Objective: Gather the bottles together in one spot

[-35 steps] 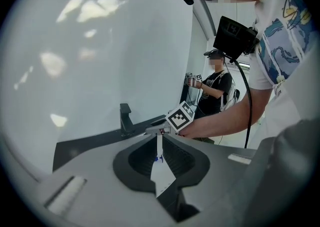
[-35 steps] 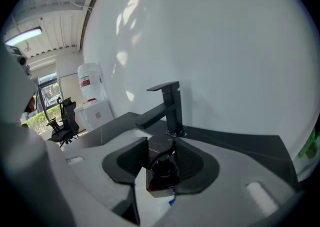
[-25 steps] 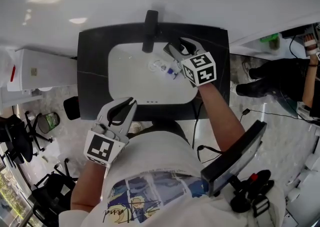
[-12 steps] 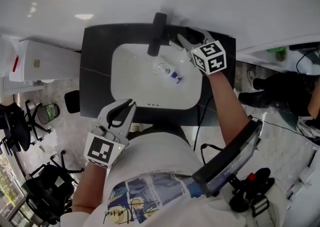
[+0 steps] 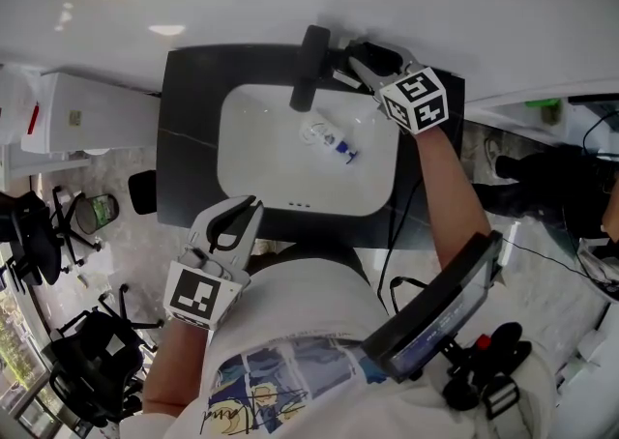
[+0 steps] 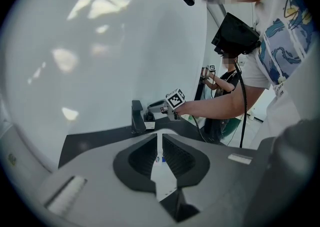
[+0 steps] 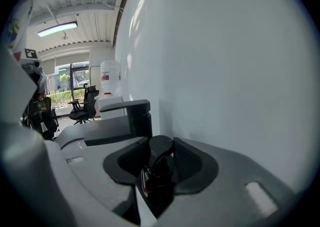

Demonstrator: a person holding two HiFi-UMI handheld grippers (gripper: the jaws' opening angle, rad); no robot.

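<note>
A clear bottle with a blue cap (image 5: 327,136) lies on its side in the white sink (image 5: 261,171). My right gripper (image 5: 365,63) is at the back right of the black counter (image 5: 189,128), just right of the black faucet (image 5: 309,65). It is shut on a small dark bottle (image 7: 157,167) with a black pump top, which stands upright between the pads. The left gripper view shows that bottle (image 6: 149,120) close beside the faucet (image 6: 136,117). My left gripper (image 5: 250,207) hovers at the counter's front edge near the person's body, shut and holding nothing.
A white wall rises directly behind the counter. A white appliance (image 5: 82,118) stands left of the counter, with office chairs (image 5: 39,253) on the floor beyond it. A black chair arm (image 5: 435,307) sits at the person's right.
My right gripper has carried the dark bottle from over the sink's right side back toward the wall, beside the faucet. The left gripper and the clear bottle have stayed put.
</note>
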